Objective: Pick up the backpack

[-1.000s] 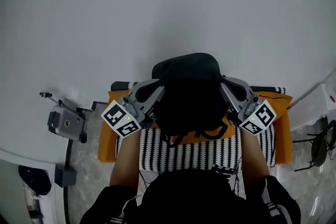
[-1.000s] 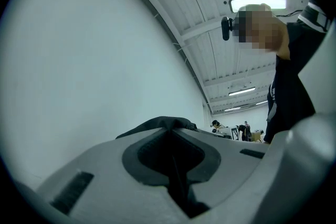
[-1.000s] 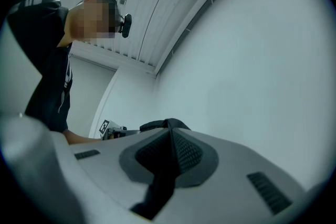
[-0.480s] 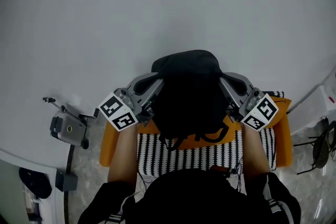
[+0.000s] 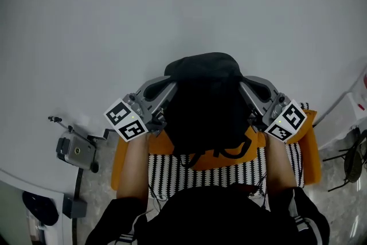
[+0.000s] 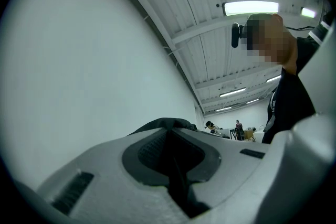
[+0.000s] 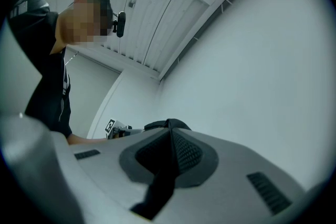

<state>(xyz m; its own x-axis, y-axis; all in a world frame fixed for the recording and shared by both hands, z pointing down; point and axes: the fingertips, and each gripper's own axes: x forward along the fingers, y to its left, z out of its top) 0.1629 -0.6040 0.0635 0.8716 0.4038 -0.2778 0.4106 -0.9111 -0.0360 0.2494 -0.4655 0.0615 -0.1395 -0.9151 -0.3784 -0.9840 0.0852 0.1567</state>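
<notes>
The black backpack [image 5: 203, 103] hangs in front of me above the orange seat [image 5: 308, 149], close to a white wall. My left gripper [image 5: 171, 90] holds its left side and my right gripper [image 5: 245, 90] its right side. In the left gripper view the jaws [image 6: 170, 139] are shut on a black strap [image 6: 178, 181], with the backpack's top [image 6: 160, 124] just beyond. The right gripper view shows the same: jaws [image 7: 170, 138] shut on a black strap [image 7: 160, 183], and the backpack's top [image 7: 168, 125] past them.
A black-and-white striped cushion [image 5: 206, 172] lies on the orange seat under the bag. A small camera on a stand [image 5: 74, 149] sits on the floor at the left. White furniture [image 5: 344, 117] and a black stand [image 5: 350, 160] are at the right.
Both grippers and the backpack have risen together. More of the orange seat and striped cushion shows beneath the bag.
</notes>
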